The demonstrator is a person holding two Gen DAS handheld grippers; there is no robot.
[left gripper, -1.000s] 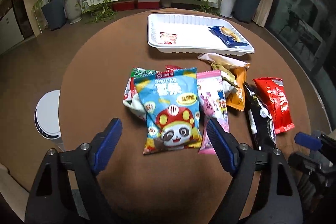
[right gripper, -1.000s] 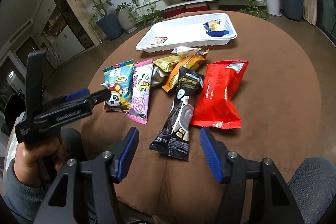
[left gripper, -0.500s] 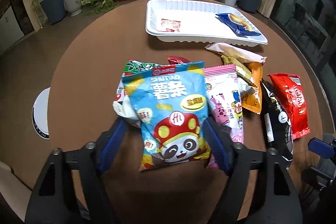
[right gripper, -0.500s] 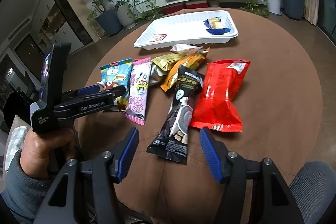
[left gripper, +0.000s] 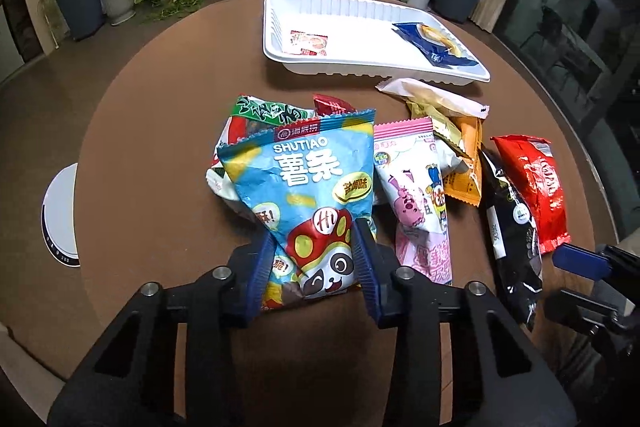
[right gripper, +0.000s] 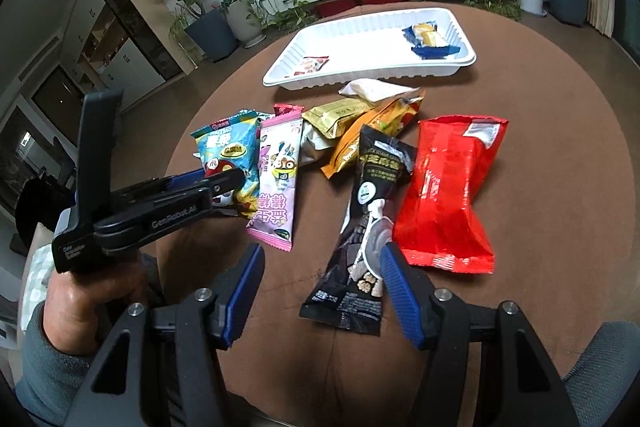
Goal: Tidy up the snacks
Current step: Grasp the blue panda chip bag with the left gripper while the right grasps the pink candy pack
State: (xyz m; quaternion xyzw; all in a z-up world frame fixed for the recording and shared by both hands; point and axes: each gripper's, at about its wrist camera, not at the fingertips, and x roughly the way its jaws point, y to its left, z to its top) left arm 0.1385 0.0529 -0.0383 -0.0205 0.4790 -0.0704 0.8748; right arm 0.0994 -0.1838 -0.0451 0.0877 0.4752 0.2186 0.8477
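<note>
The blue chip bag (left gripper: 308, 195) lies at the near left of the snack pile on the round brown table (left gripper: 152, 131), its far end resting on a green-and-white packet (left gripper: 256, 115). The left gripper (left gripper: 314, 259) has just been closing, and its blue pads now pinch the bag's near end, which crumples between them. The right gripper (right gripper: 320, 283) stands apart and holds nothing, its right pad just beside the near end of the black packet (right gripper: 368, 227).

The grip looks risky: the pads catch only the narrow near part of a puffy, slippery bag, so on lifting it may slide out or swing. Since it overlaps the green-and-white packet and touches the pink packet (left gripper: 416, 203) to its right, a lift could also drag those neighbours.

At the far side sits the white tray (left gripper: 360, 67), mostly bare. It holds a small red-and-white sachet (left gripper: 310, 43) at its left end and a dark blue wrapped snack (left gripper: 436, 41) at its right. A red bag (right gripper: 452, 191), an orange packet (right gripper: 372, 135) and a gold packet (right gripper: 336, 119) wait on the table.
</note>
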